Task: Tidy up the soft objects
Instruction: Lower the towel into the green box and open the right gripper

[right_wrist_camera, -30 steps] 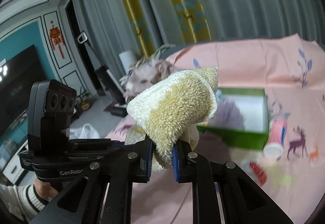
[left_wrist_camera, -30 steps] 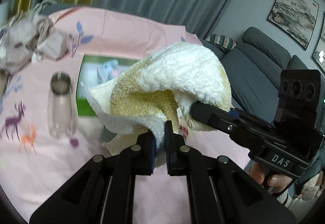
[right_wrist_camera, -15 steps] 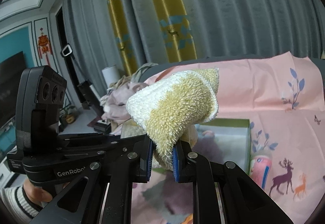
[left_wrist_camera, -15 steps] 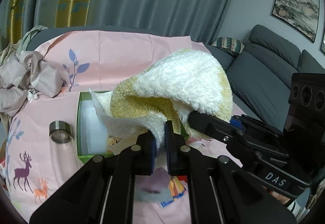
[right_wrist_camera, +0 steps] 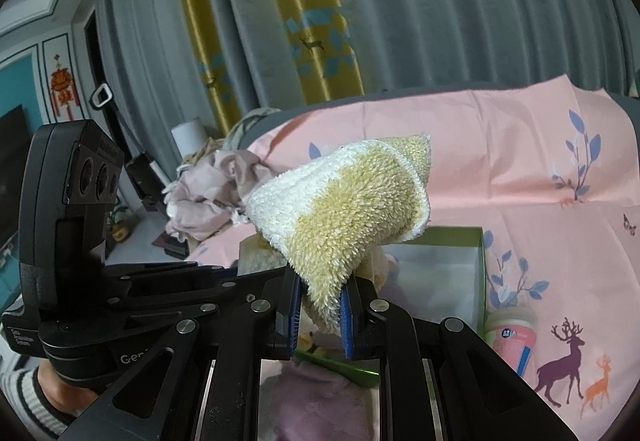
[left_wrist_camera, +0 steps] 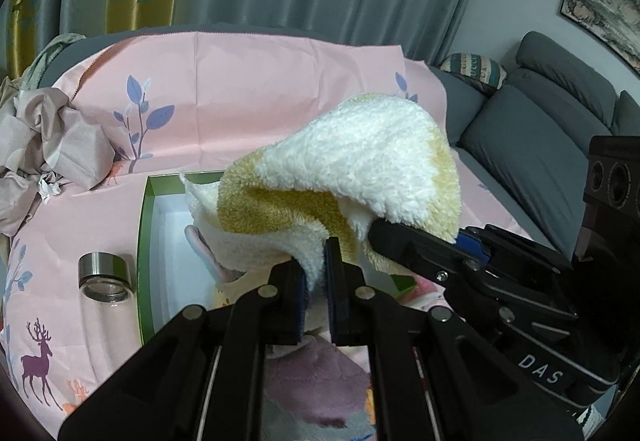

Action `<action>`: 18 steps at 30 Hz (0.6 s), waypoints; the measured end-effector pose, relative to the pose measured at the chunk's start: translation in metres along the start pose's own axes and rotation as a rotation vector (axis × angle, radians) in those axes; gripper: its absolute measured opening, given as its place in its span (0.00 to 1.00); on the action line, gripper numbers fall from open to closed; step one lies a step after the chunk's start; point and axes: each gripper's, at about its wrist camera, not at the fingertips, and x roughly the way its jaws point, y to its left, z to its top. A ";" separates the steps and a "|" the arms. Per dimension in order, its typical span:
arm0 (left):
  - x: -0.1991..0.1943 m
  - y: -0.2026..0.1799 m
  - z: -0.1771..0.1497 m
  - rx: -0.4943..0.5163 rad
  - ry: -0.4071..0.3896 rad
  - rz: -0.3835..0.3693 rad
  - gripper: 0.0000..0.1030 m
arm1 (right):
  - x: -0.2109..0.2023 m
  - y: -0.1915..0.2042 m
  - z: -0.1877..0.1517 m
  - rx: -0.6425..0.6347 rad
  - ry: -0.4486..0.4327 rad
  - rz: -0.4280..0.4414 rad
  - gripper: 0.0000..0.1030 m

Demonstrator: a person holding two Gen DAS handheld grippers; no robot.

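Because both tools pinch one towel [left_wrist_camera: 360, 165], left gripper [left_wrist_camera: 316, 277] and right gripper [right_wrist_camera: 320, 305] each clamp an edge, keeping it raised and spread above the green box [left_wrist_camera: 146, 225], probably its destination; beyond the box lies crumpled cloth [left_wrist_camera: 52, 145].

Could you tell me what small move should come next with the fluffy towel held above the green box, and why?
Probably lower the towel toward the green box: both the left hand-held gripper and right hand-held gripper pinch it in the air, and the box's white floor shows room.
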 end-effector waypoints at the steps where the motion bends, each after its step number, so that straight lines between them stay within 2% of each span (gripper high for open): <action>1: 0.004 0.001 0.000 0.000 0.006 0.003 0.05 | 0.003 -0.002 -0.001 0.003 0.007 -0.003 0.17; 18: 0.057 0.013 0.001 0.006 0.103 0.058 0.06 | 0.047 -0.029 -0.011 0.028 0.094 -0.054 0.17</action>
